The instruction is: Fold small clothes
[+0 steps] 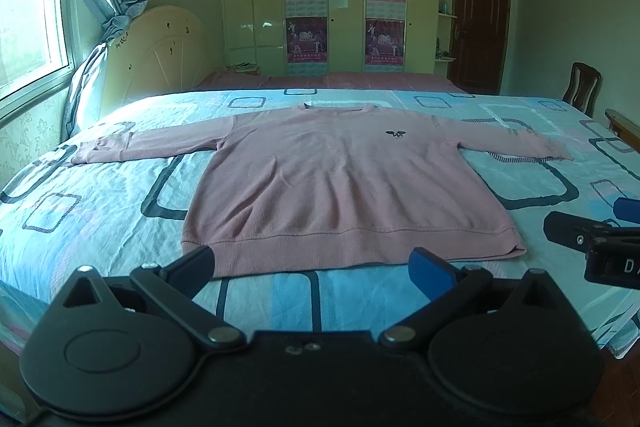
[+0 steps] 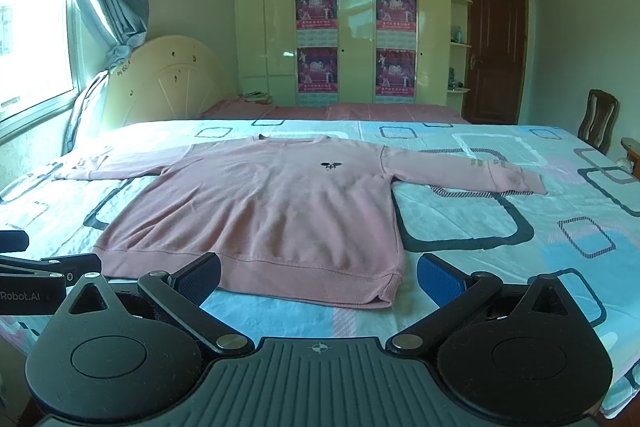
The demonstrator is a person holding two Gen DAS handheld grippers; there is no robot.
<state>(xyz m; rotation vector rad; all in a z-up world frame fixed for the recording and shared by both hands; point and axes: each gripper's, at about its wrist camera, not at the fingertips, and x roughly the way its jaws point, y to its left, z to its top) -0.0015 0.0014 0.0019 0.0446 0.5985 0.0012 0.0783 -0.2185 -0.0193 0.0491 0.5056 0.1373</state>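
Both grippers, left (image 1: 312,263) and right (image 2: 318,277), are hanging wide and empty, so you're aiming for the sweater (image 1: 340,183) hem corners, pinching one layer cleanly.

Blue patterned bedsheet (image 1: 120,195), cream rounded headboard (image 1: 168,55), glossy wardrobe with purple posters (image 2: 316,39), perhaps a wooden chair (image 2: 600,119).
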